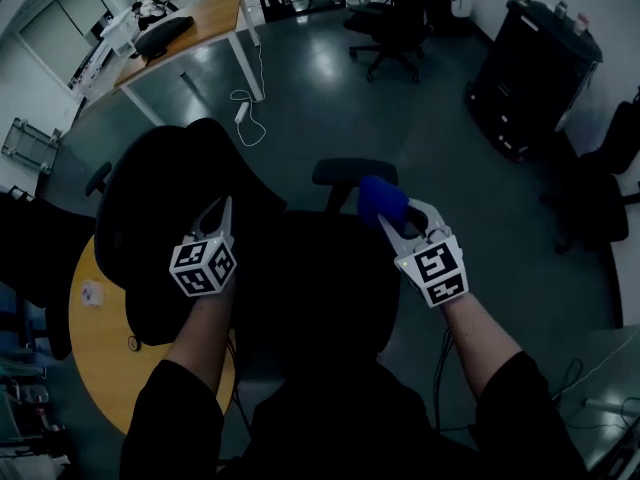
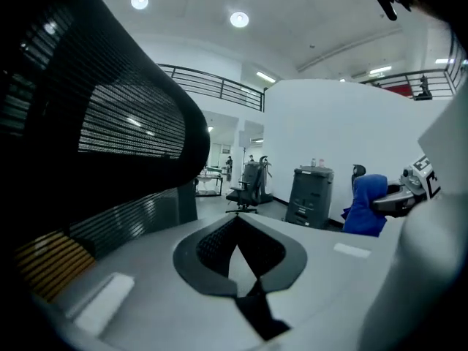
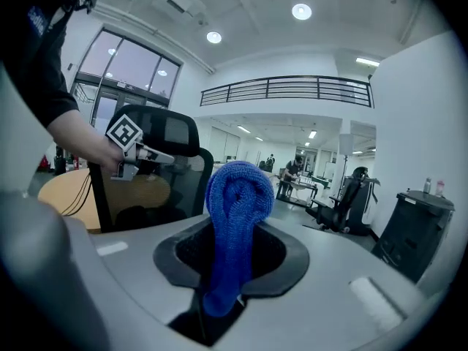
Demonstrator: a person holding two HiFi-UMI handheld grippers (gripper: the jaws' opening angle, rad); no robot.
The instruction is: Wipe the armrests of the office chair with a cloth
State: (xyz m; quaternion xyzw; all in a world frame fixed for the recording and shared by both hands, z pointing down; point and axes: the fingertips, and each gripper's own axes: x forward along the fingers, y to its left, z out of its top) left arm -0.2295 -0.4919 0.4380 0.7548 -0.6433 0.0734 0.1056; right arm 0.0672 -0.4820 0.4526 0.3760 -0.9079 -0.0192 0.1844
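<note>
Clamping blue cloth (image 1: 381, 200) in right hand-held gripper (image 1: 392, 218), cloth protruding forward as wiping pad | positioning cloth at office chair armrest (image 1: 350, 171), contact unconfirmed | resting left hand-held gripper (image 1: 222, 211), jaws together and empty, beside backrest (image 1: 165, 198), likely clear of wipe path

This is a large open-plan office with a gallery level above. In the head view a wood-topped desk (image 1: 190, 28) on white legs stands at upper left, a black swivel chair (image 1: 385, 28) sits at top centre on the glossy grey floor, a round wooden table (image 1: 90, 338) shows at lower left, and a mesh-backed office chair (image 1: 170, 218) fills the middle. The right gripper view shows recessed ceiling lights (image 3: 301, 11), a railed mezzanine (image 3: 285, 90) across the upper middle, tall windows (image 3: 128, 68) at upper left and a person at a desk (image 3: 296, 170) far off at centre.
</note>
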